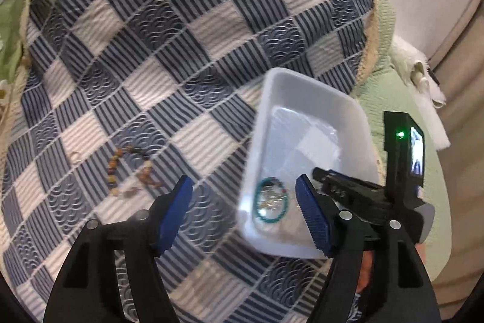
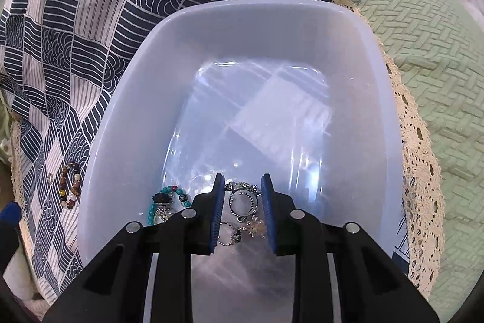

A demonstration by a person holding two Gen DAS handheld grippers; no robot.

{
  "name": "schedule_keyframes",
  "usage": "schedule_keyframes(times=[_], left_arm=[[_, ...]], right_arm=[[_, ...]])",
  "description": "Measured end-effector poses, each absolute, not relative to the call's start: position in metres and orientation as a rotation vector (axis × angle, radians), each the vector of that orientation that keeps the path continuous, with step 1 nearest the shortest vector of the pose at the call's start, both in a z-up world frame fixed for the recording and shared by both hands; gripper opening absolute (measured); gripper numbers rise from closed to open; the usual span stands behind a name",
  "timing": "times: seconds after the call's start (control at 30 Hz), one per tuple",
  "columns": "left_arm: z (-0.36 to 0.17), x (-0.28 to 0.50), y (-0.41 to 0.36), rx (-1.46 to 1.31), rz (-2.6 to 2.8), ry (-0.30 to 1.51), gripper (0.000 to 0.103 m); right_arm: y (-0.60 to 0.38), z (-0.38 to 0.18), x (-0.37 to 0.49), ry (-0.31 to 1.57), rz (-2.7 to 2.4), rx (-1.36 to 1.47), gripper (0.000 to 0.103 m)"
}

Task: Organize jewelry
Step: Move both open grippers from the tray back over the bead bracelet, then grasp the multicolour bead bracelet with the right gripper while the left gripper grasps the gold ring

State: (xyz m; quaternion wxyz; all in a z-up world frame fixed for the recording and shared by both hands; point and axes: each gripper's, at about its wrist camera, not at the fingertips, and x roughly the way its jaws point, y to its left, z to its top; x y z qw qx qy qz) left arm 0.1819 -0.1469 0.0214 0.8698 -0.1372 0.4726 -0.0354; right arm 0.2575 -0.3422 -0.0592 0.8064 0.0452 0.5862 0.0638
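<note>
While the left tongs are hanging spread and empty over the tray's left rim, the right tongs are hovering inside it, narrowly parted around a silver ring cluster beside a turquoise bracelet. A brown bead bracelet is lying on open checked cloth.

Patchwork cloth, white tray, beaded bracelet

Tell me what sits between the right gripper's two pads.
In the right wrist view, silver rings lie between the right gripper's parted blue pads, down on the floor of the white tub.
</note>
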Motion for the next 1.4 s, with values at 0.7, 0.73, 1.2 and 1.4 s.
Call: schedule_keyframes(times=[0.7, 0.73, 1.2, 1.4], left_arm=[[0.015, 0.114, 0.017, -0.293, 0.103, 1.009, 0.08], [0.012, 0.111, 0.026, -0.294, 0.106, 1.014, 0.08], [-0.02, 0.068, 0.092, -0.245, 0.116, 1.058, 0.081], [-0.026, 0.063, 0.11, -0.273, 0.128, 1.07, 0.081]], right_arm=[[-0.194, -0.005, 0.189, 1.086, 0.412, 0.017, 0.067], [-0.183, -0.007, 0.187, 1.093, 0.42, 0.005, 0.067], [-0.1, -0.071, 0.22, 1.14, 0.317, -0.113, 0.066], [-0.096, -0.092, 0.228, 1.163, 0.275, -0.14, 0.051]])
